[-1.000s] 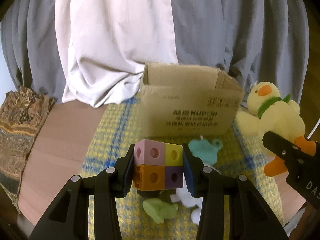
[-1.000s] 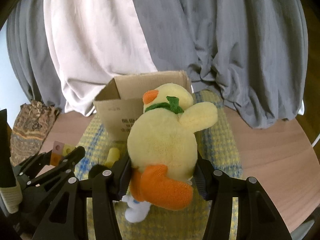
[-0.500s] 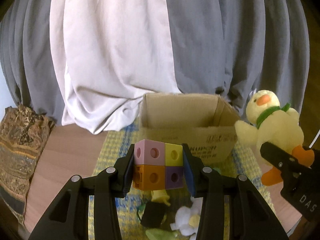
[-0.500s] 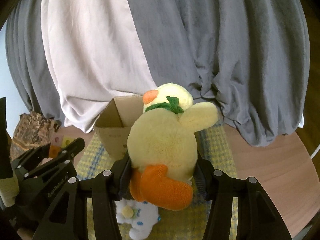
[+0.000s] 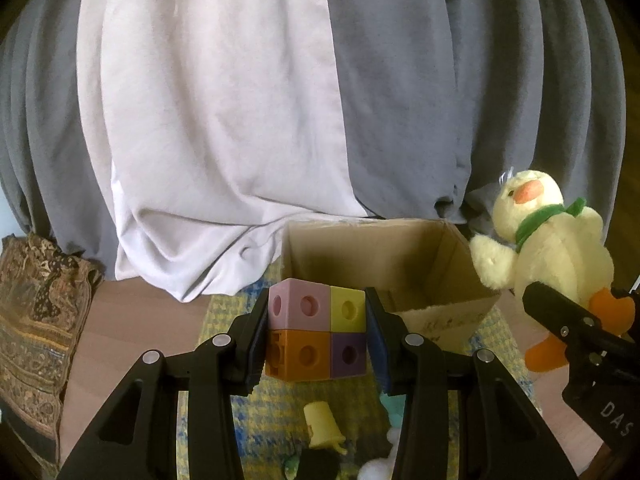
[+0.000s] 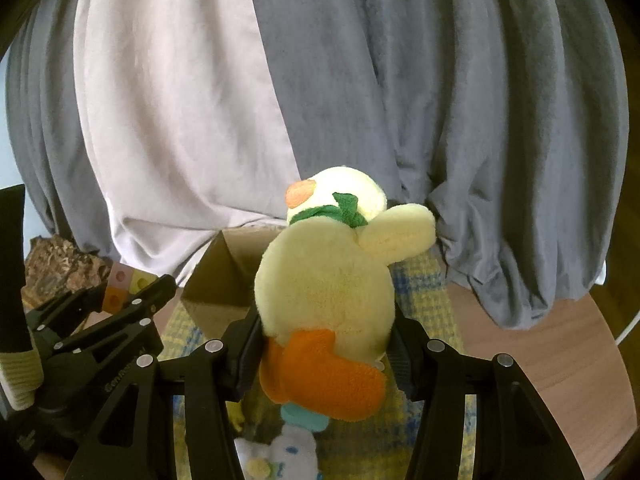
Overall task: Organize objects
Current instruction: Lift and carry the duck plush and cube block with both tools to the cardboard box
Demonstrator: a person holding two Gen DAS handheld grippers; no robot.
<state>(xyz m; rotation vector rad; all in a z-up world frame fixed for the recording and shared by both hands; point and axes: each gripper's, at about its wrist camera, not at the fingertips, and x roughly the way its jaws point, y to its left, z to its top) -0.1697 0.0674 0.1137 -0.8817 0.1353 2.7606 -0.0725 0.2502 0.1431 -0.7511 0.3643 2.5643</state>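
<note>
My left gripper [image 5: 316, 336] is shut on a cube block [image 5: 316, 334] of pink, yellow, orange and purple cubes, held in the air just in front of an open cardboard box [image 5: 436, 312]. My right gripper [image 6: 326, 344] is shut on a yellow plush duck [image 6: 324, 280] with orange feet and a green scarf, held above the mat beside the box [image 6: 216, 276]. The duck [image 5: 548, 248] shows at the right of the left wrist view, the cube block [image 6: 122, 284] at the left of the right wrist view.
A yellow and blue woven mat [image 5: 224, 320] lies on a wooden table [image 6: 560, 356]. Small toys lie on the mat: a yellow one [image 5: 322, 426], a teal one [image 6: 304, 420], a white plush [image 6: 276, 456]. Grey and white curtains [image 5: 240, 100] hang behind. A patterned cushion [image 5: 36, 312] sits at left.
Both grippers have risen with their loads and moved toward the box. The box opening now shows from above, and the small toys have slid lower in view.
</note>
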